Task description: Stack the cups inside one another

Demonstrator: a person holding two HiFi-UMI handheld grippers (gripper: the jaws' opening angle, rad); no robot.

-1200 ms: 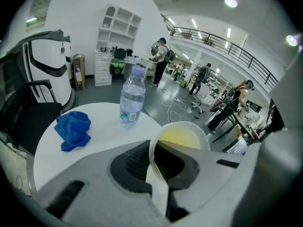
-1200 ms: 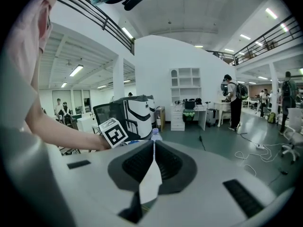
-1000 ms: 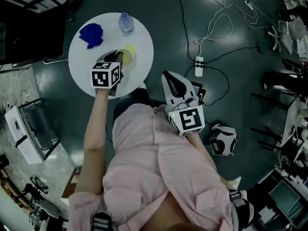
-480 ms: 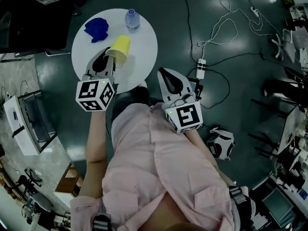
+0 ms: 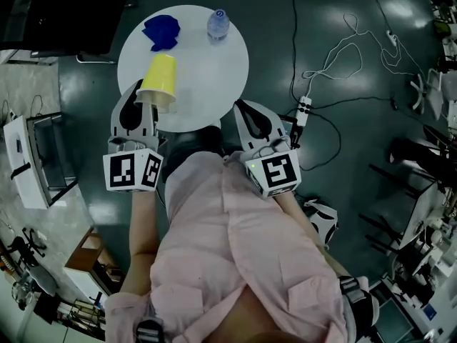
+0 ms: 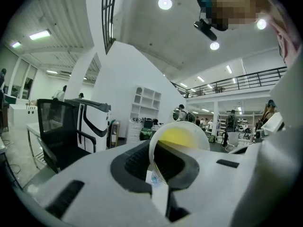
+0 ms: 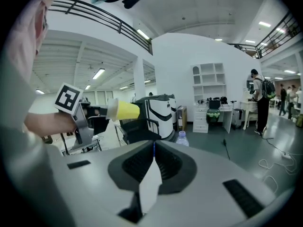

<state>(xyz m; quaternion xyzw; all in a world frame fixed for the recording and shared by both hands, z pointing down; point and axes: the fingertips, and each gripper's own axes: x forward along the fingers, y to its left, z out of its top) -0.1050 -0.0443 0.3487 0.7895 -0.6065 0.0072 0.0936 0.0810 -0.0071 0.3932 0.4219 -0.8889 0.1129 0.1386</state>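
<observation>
L gripper (image 5: 143, 97) jaws are pinching the yellow cup (image 5: 159, 79) by its rim, up over the table (image 5: 214, 77). Cup is lying nearly flat, bottom pointing away at the blue thing (image 5: 162, 30). R gripper (image 5: 243, 107) jaws are sitting shut, empty, farther off.

free and bare over the middle and right of the round white table (image 5: 214, 77), reachable from the near edge. blocked at the far left rim by a crumpled blue cloth (image 5: 163, 31) and at the far edge by a clear water bottle (image 5: 218, 23), with a narrow gap between the two. taken up above the left part by the yellow cup (image 5: 158, 77), pinched at its rim in the left gripper (image 5: 146, 100). right gripper (image 5: 241, 107) closed on nothing just off the near right edge, touching nothing. on the floor to the right, a power strip (image 5: 303, 109) and loose white cables (image 5: 335, 48), apart from the table.
</observation>
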